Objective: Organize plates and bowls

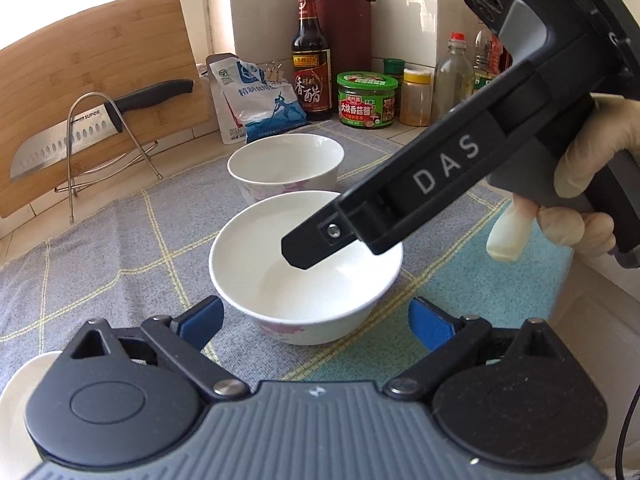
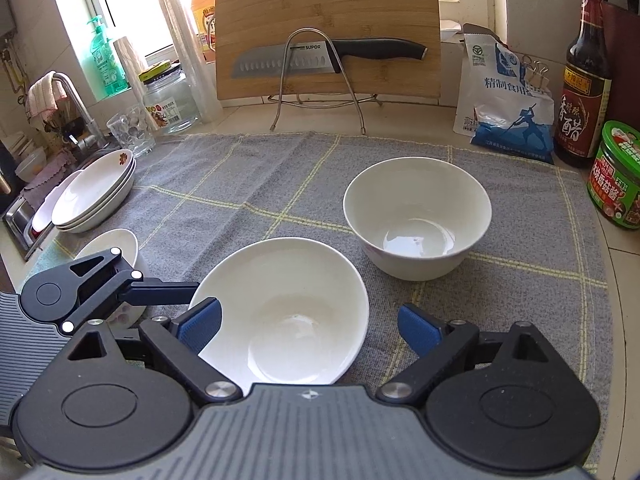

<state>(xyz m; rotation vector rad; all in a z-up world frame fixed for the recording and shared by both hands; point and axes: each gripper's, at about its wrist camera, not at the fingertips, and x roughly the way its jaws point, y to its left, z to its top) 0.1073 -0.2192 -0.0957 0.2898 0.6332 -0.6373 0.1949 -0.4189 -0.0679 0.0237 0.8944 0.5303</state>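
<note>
Two white bowls stand on a grey checked cloth [image 2: 248,184]. The near bowl [image 1: 306,264] [image 2: 288,312] sits between the open fingers of both grippers. My left gripper [image 1: 316,320] is open, just in front of it. My right gripper [image 2: 308,324] is open, its left pad [image 2: 200,324] at the bowl's rim; in the left wrist view one of its fingers [image 1: 316,240] hangs over the bowl. The far bowl [image 1: 286,166] [image 2: 416,216] stands behind. A third bowl [image 2: 116,252] and a stack of plates [image 2: 96,196] lie at the left.
A cutting board [image 2: 328,12] and a knife [image 2: 320,60] on a wire rack stand at the back. A salt bag [image 2: 504,108], a vinegar bottle [image 2: 584,92] and a green-lidded jar [image 2: 616,184] are on the right. A sink with a faucet [image 2: 76,104], glass and jar is on the left.
</note>
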